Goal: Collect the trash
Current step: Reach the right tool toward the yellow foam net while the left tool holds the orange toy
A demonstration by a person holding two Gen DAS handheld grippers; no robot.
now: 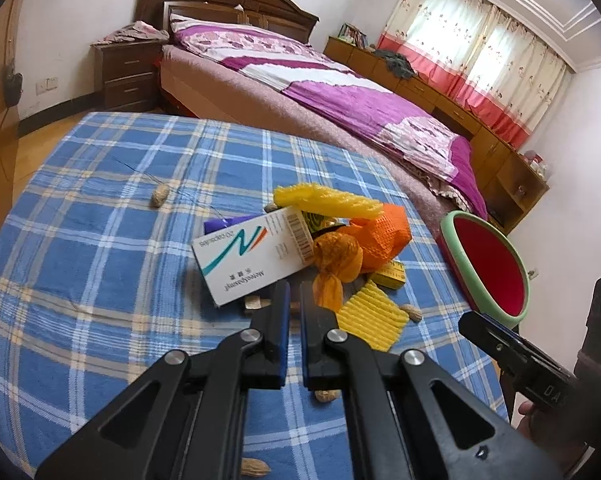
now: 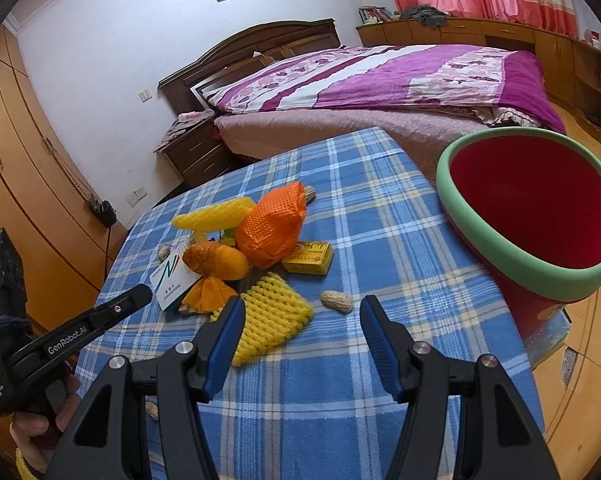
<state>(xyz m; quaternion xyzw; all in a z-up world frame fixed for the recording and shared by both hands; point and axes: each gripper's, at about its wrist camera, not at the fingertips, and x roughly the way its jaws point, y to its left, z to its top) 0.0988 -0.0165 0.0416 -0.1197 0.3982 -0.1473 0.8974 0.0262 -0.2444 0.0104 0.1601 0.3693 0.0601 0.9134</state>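
Blue plaid cloth (image 2: 364,208) over a bedroom table is shown. Left gripper (image 1: 294,300) is closed, nothing held, at the near edge of a white cardboard medicine box (image 1: 244,256). Right gripper (image 2: 302,312) is held half open, empty, above a yellow foam net sleeve (image 2: 268,316) and a peanut shell (image 2: 336,302). Farther right, a red bin with a green rim (image 2: 524,264) is seen.

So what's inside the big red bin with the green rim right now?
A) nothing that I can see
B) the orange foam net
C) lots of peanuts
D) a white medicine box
A: the right wrist view looks into the red bin and shows only bare red wall, while the orange foam net, the white medicine box and a peanut all lie on the checked tablecloth.
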